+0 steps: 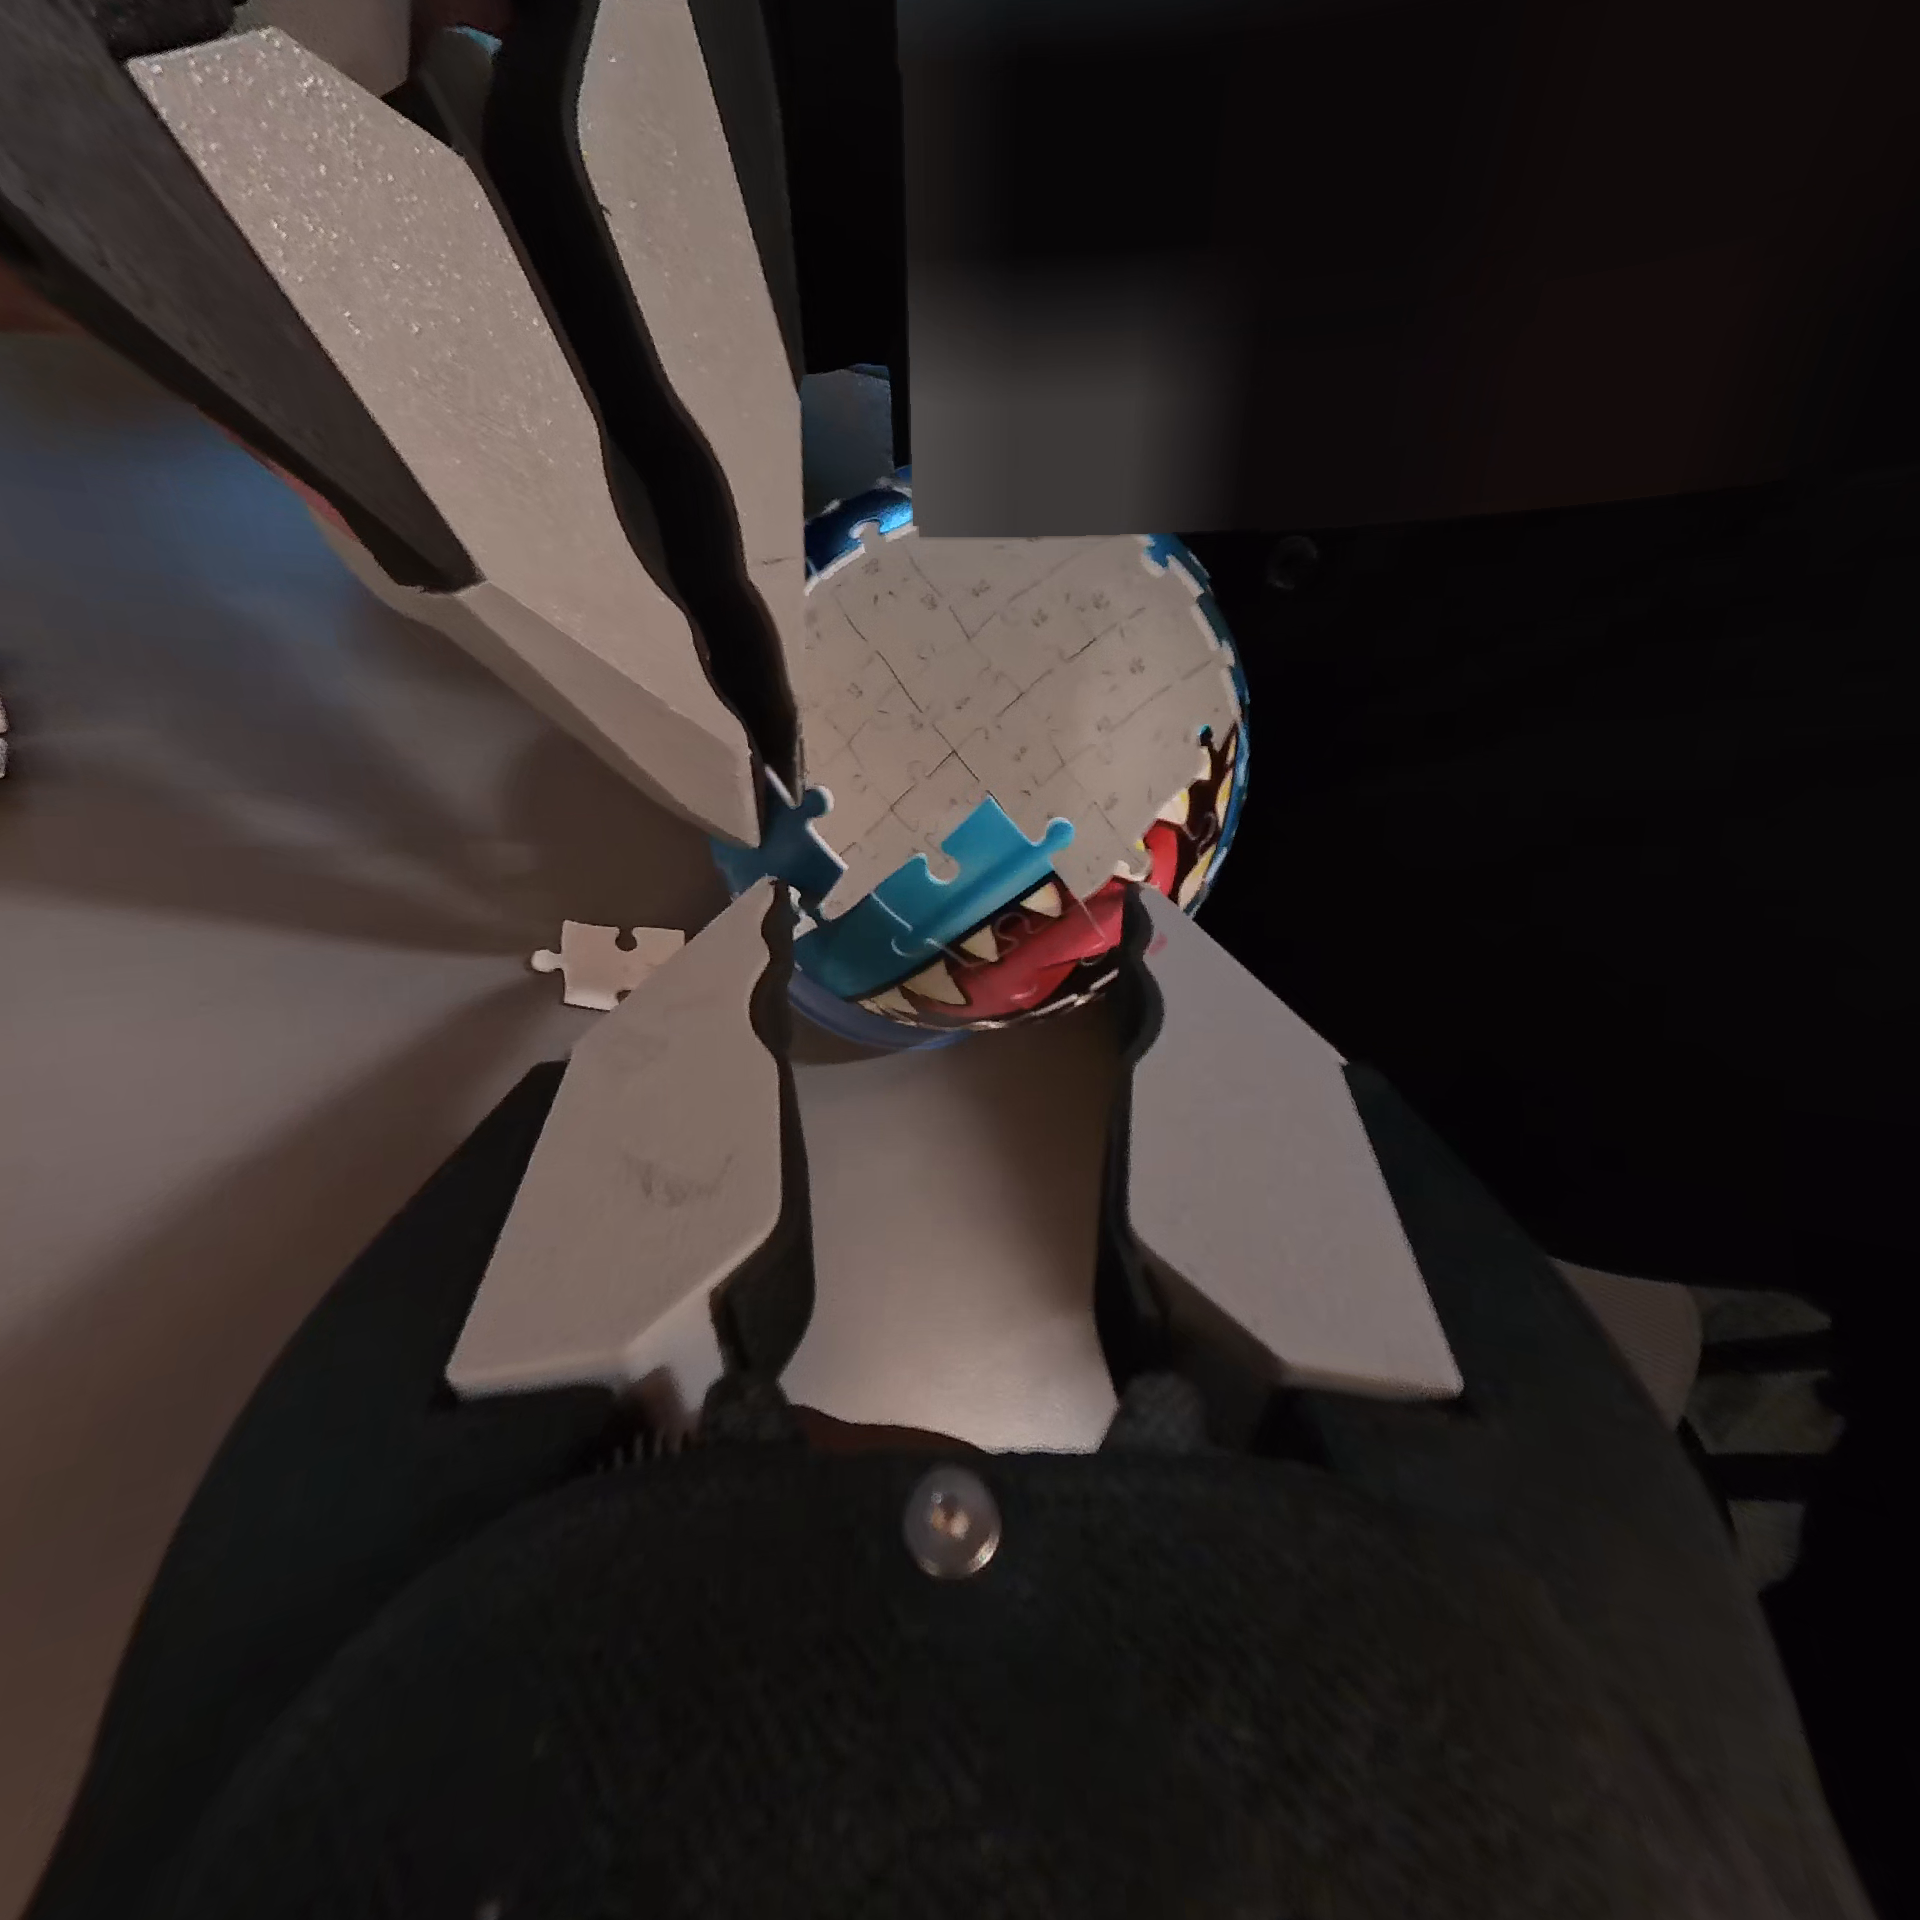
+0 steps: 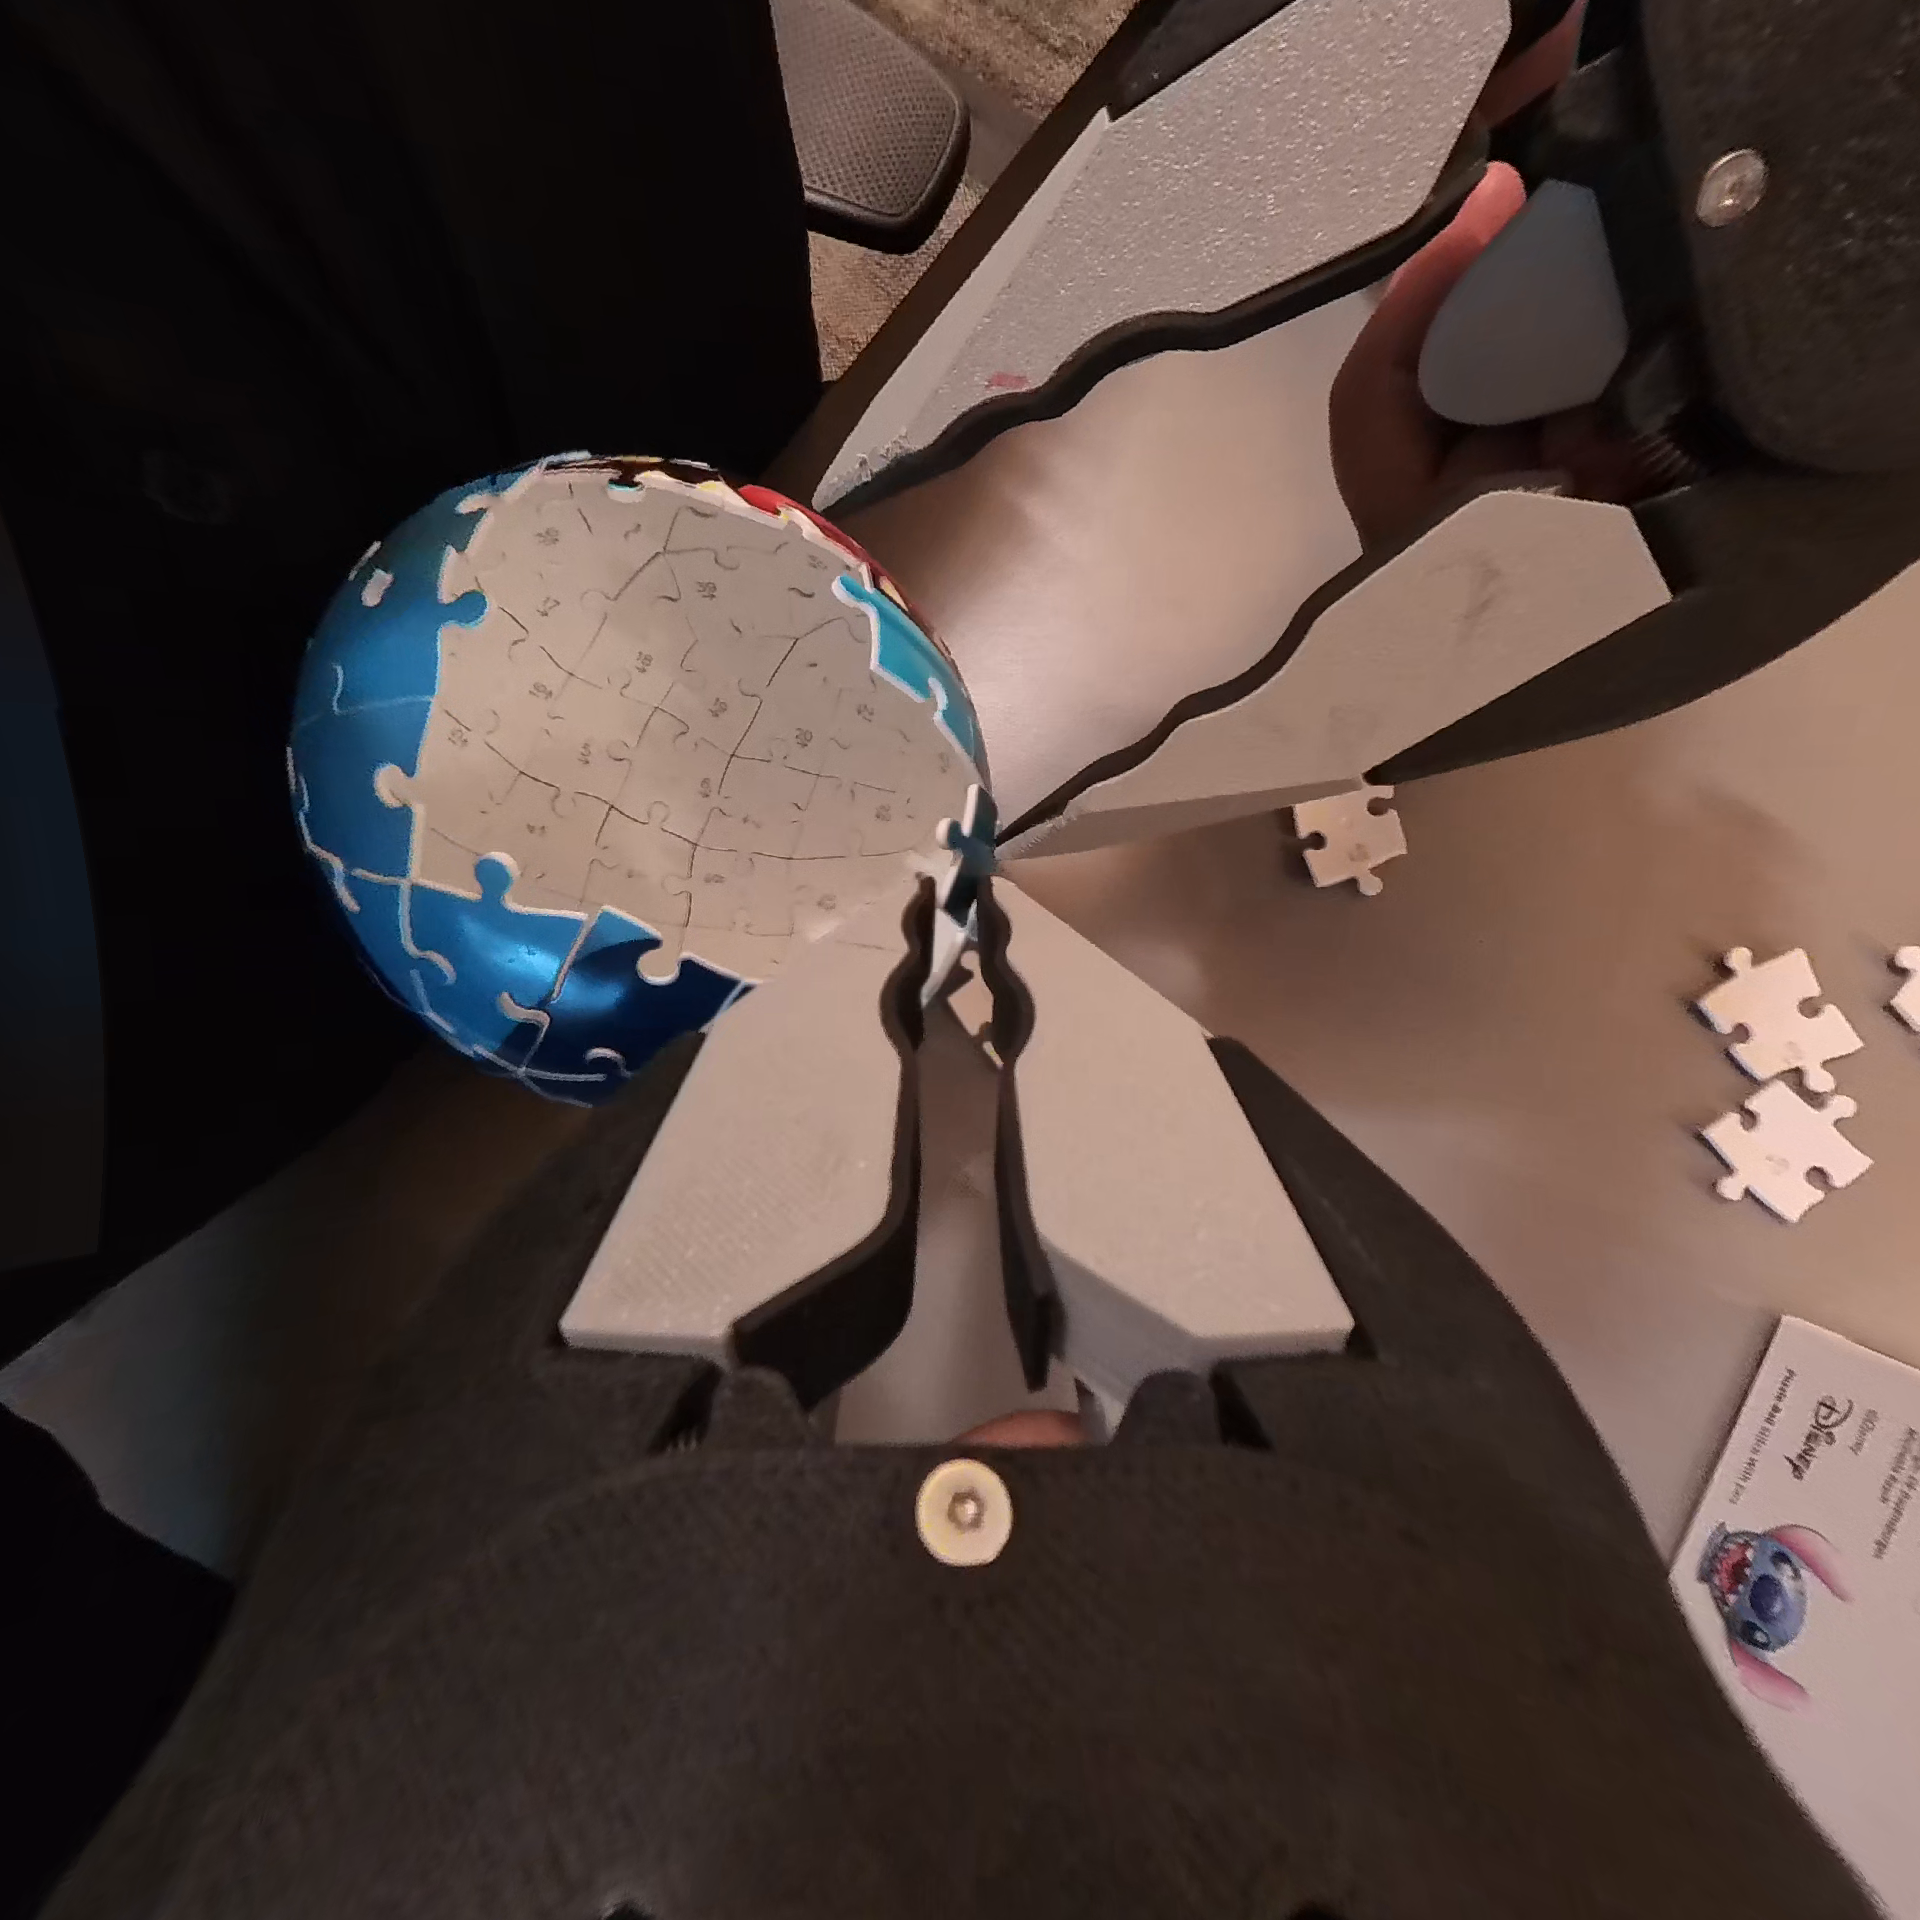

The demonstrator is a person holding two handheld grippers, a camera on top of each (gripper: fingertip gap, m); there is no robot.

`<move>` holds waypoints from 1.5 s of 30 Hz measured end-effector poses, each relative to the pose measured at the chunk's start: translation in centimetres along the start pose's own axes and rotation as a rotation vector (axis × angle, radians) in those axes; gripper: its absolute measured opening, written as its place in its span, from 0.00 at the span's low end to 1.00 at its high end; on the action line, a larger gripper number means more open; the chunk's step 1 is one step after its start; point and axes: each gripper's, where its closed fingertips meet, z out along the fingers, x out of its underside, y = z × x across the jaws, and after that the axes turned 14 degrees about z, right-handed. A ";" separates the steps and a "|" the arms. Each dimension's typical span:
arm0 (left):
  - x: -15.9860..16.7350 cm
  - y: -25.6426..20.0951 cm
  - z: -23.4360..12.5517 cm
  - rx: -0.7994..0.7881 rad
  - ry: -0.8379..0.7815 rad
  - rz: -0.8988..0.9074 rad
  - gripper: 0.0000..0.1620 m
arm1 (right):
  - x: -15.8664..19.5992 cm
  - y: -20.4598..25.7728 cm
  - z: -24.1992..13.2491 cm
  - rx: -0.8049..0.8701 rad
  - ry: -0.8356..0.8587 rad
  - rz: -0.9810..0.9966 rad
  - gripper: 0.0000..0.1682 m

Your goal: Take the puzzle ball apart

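Observation:
The puzzle ball [image 1: 997, 707] is blue outside with a toothy red mouth, and a large opening shows its white inner side. My left gripper [image 1: 954, 904] is shut on it, one finger on each side, and holds it above the table. My right gripper [image 2: 956, 899] is shut on a blue puzzle piece [image 2: 964, 831] at the rim of the ball's [image 2: 644, 727] opening. In the left wrist view the right gripper [image 1: 777, 805] comes in from the upper left and pinches that piece [image 1: 795, 842]. In the right wrist view the left gripper [image 2: 912, 670] reaches in from the upper right.
Several loose white-backed pieces [image 2: 1777, 1013] lie on the beige table [image 2: 1558, 935] to the right; one more [image 1: 608, 961] shows left of the ball. A printed card [image 2: 1818, 1558] lies at the lower right. A person's dark clothing fills the background. A chair [image 2: 883, 135] stands beyond the table edge. The printed card [image 2: 1818, 1558] is about equally far from each gripper, around 25 centimetres.

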 end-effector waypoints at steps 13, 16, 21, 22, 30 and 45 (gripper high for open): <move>0.2 0.1 0.0 0.004 -0.018 0.004 0.38 | 0.0 -0.2 -0.1 -0.059 -0.013 0.095 0.02; 0.0 0.1 0.0 0.004 -0.026 0.003 0.38 | 0.0 -0.2 -0.1 -0.060 -0.010 0.098 0.02; -0.1 0.1 0.3 0.008 -0.020 0.008 0.39 | 0.3 0.1 -0.1 -0.089 -0.017 0.120 0.03; -0.1 0.1 0.3 0.009 -0.019 0.009 0.39 | 0.4 0.1 -0.2 -0.096 -0.019 0.128 0.03; -0.3 0.8 0.2 0.018 -0.033 -0.004 0.39 | 0.5 -0.4 -1.0 -0.173 -0.067 0.230 0.01; -0.4 0.6 0.8 0.031 -0.013 0.016 0.42 | 0.6 0.1 -0.9 -0.166 -0.059 0.244 0.02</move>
